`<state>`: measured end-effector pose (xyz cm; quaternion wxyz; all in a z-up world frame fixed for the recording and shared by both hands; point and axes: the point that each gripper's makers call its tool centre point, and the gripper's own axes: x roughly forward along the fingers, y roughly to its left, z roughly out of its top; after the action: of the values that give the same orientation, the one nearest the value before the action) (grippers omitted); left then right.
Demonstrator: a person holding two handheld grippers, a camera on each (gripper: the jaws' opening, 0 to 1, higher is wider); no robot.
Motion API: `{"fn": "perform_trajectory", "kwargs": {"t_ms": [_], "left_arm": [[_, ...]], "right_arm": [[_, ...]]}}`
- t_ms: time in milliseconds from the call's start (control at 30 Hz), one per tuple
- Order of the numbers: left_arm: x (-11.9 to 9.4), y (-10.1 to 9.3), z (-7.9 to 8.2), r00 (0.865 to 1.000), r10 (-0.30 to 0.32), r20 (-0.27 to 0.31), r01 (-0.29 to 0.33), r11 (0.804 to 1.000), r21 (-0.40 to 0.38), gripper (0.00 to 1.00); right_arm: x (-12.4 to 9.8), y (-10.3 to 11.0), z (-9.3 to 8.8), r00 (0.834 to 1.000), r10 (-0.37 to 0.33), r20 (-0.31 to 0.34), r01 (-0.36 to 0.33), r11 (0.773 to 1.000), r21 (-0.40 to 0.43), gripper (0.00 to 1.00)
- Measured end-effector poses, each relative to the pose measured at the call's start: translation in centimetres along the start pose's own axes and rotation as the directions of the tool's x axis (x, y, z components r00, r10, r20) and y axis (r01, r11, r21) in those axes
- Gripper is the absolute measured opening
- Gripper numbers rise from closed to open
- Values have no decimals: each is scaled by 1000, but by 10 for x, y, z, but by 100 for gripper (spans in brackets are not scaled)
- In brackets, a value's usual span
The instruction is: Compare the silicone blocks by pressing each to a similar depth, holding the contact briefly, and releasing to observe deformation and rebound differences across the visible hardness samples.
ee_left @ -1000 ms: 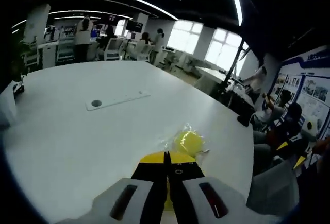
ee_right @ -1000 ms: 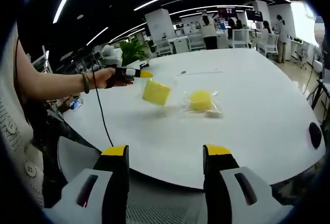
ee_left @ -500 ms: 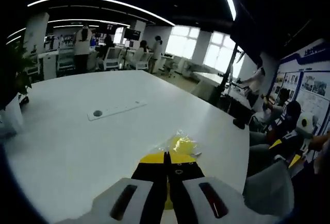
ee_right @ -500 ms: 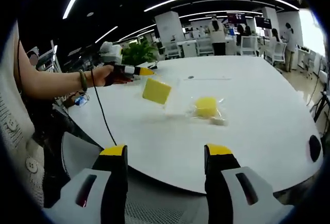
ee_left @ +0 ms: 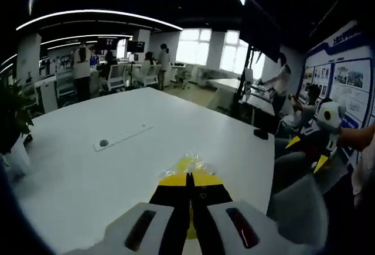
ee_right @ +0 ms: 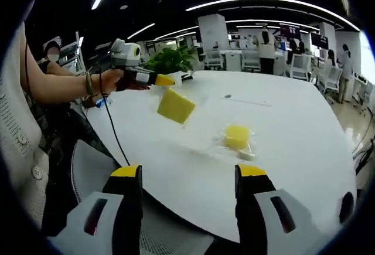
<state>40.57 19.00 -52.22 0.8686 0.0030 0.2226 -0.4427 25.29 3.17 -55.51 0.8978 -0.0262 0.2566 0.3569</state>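
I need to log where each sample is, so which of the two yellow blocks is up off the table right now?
The larger yellow block, held in its clear bag by the left gripper. The smaller bagged block lies on the white table.

The left gripper point(ee_right: 166, 81) was held up high with its jaws pressed together. The right gripper point(ee_right: 188, 176) had its jaws wide apart.

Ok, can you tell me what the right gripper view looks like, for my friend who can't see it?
The left gripper, in a person's hand, holds a bagged yellow silicone block up above a big white table. Another bagged yellow block lies on the table, and the right gripper waits open at the near edge.
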Motion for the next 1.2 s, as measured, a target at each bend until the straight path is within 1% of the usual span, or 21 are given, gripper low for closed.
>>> {"fn": "perform_trajectory", "kwargs": {"t_ms": [33,133,233,367,467,600,767,867,900,967,1033,1100,1200], "left_arm": [[-1,-4,3,1000,-7,1,7,1000,1,0],[-4,-10,10,1000,-20,9,19,1000,8,0],[-7,-18,21,999,-40,23,39,999,22,0],[-11,-25,31,998,-54,23,52,997,62,0],[-13,-28,35,998,-60,19,58,995,78,0],[-16,-26,41,998,-55,28,53,995,84,0],[-17,-25,45,998,-54,19,51,993,108,0],[-16,-24,47,998,-57,14,55,991,119,0],[-16,-24,47,998,-58,13,56,991,120,0],[-15,-24,49,998,-63,12,61,991,120,0],[-15,-25,49,998,-66,3,65,988,139,0],[-15,-24,51,998,-70,-5,70,987,145,0],[-14,-27,53,997,-82,-16,83,984,160,0]], "right_arm": [[1,0,2,1000,10,-3,-10,1000,-15,60],[6,0,17,998,56,-5,-56,996,-74,61],[11,-3,29,996,89,-20,-91,987,-133,62],[19,-7,47,992,123,-33,-127,972,-199,62],[27,-11,57,988,145,-59,-155,955,-251,62],[37,-12,66,983,168,-77,-183,939,-290,63],[51,-11,81,972,209,-109,-235,906,-351,63],[57,-12,89,966,227,-125,-258,892,-370,63],[60,-11,93,963,238,-128,-270,882,-387,63],[64,-8,101,956,260,-135,-293,870,-397,63],[68,-4,112,951,280,-128,-308,855,-417,63],[72,-2,118,947,292,-131,-320,841,-437,64],[83,1,126,938,310,-155,-346,811,-472,63]]}}
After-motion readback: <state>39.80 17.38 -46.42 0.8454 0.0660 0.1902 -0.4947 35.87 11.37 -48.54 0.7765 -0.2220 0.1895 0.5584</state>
